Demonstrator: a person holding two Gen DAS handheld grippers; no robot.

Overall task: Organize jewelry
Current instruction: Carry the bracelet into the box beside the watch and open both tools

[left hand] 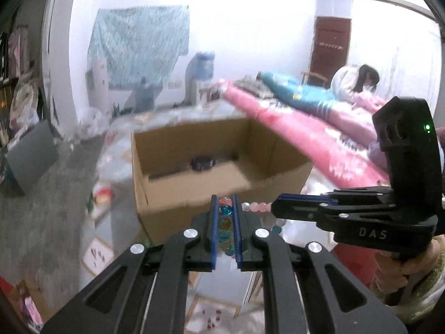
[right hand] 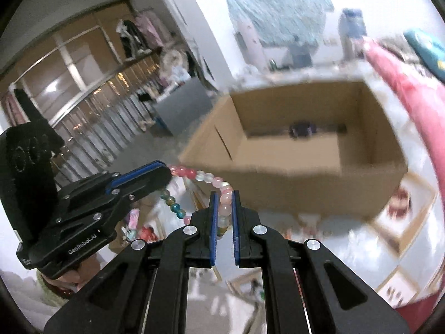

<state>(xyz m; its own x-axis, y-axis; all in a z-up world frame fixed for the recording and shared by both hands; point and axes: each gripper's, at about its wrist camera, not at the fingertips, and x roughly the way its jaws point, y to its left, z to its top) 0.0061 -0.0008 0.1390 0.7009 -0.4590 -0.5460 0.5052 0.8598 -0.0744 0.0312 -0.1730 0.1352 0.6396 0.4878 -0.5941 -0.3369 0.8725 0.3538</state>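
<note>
One beaded bracelet (right hand: 204, 179) is being held in the air between two claws, just in front of one open cardboard box (left hand: 194, 194); the left claw (left hand: 225, 208) is clenching on the teal and amber beads of the strand, which are showing between its two blue pads in the left wrist view; the right claw (right hand: 223, 203) is clenching on the pink and pale beads, which are sitting between its two blue pads in the right wrist view; the strand is running from one claw to the other, with pink, white, teal and yellow beads visible along it; in the right wrist view the left claw is coming in from 9 o'clock, and its body is carrying the lettering "GenRobot.AI"; in the left wrist view the right claw (left hand: 274, 208) is coming in from 3 o'clock, with "DAS" readable on its body and one green light glowing above; the box is standing at 12 o'clock of both claws, and one small dark object (left hand: 202, 163) is lying on its floor, too blurred to name; one person (left hand: 354, 82) is sitting at 2 o'clock beyond the pink bedding (left hand: 292, 128); several flat trays (left hand: 97, 256) are lying below the claws.
</note>
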